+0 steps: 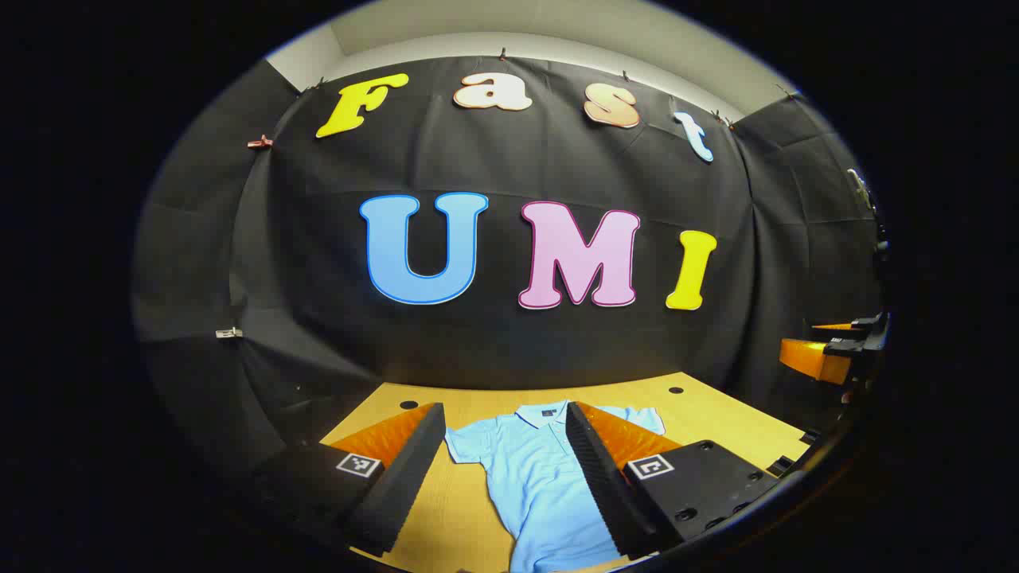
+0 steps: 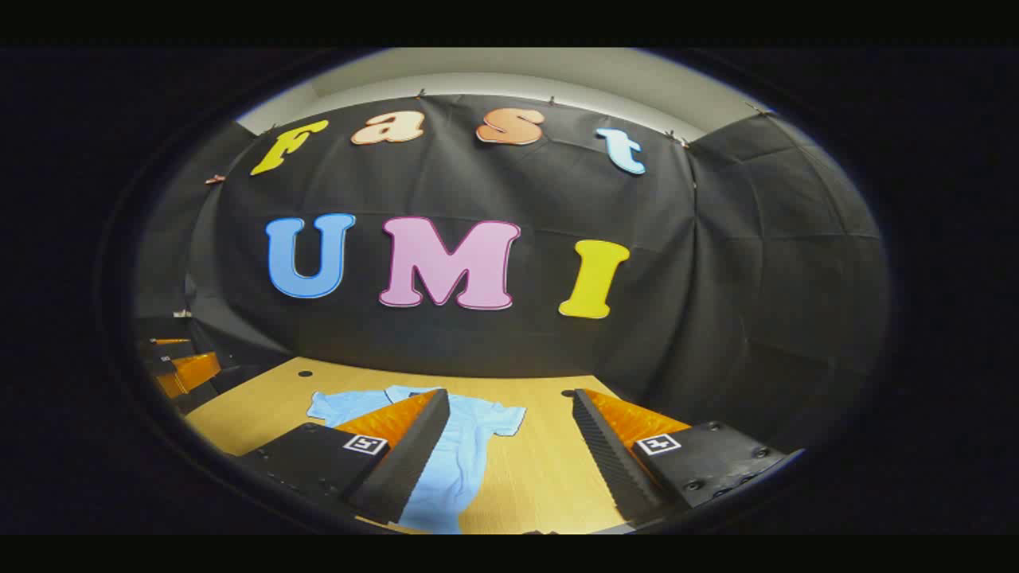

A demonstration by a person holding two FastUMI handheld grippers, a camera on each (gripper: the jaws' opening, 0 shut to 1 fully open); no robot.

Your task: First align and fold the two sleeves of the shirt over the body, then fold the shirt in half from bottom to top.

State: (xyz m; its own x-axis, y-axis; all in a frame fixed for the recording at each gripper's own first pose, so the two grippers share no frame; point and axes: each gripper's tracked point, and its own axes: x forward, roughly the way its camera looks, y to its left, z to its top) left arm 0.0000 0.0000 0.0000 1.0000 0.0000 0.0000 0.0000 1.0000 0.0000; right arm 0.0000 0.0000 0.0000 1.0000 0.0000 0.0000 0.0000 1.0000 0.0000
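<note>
A light blue short-sleeved polo shirt (image 1: 537, 477) lies flat on the wooden table (image 1: 470, 398), collar toward the far wall and both sleeves spread out. My left gripper (image 1: 505, 477) hangs open above the shirt's left half, its fingers (image 1: 414, 469) wide apart with nothing between them. In the right gripper view the same shirt (image 2: 470, 434) lies to the left, and my right gripper (image 2: 509, 458) is open above the bare table by the shirt's right sleeve (image 2: 505, 418). The right gripper (image 1: 836, 350) also shows at the right edge of the left gripper view.
The table (image 2: 541, 469) has small dark holes (image 1: 675, 390) near its far edge. The black cloth wall stands close behind it. The left gripper (image 2: 179, 362) appears at the left edge of the right gripper view.
</note>
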